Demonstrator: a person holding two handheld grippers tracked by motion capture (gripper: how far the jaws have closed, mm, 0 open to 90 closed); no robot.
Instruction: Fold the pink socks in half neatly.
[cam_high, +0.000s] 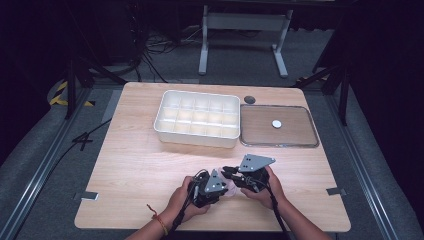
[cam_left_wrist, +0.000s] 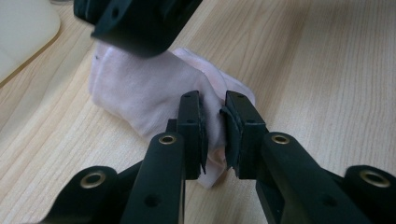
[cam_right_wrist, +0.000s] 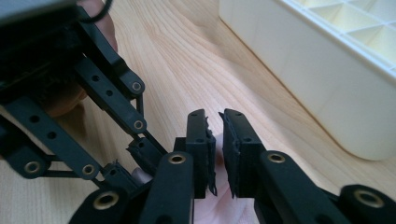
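Both grippers are down at the near edge of the table (cam_high: 130, 165), working on a pale pink sock (cam_left_wrist: 154, 95) that lies bunched on the wood between them. The left gripper (cam_left_wrist: 214, 133) has its jaws pinched narrow on one end of the sock, fabric squeezed between the pads. The right gripper (cam_right_wrist: 215, 149) has its jaws nearly closed too; pink fabric shows low between them, so it looks to be gripping the sock, though the contact itself is mostly hidden. From above, the left gripper (cam_high: 212, 186) and right gripper (cam_high: 235, 175) sit close together, almost touching, with the sock just peeking out between them.

Progress, as I judge it: early. The sock seems to be getting folded or bundled and is nowhere near stowed. The white divided box (cam_high: 172, 131) farther back looks empty in every compartment I can see, so putting the sock in is still ahead. Beside the box, to the right, a flat tray (cam_high: 300, 142) holds one small white disc (cam_high: 276, 123), untouched.

No brand, label or readable writing on the sock, box, tray or grippers.
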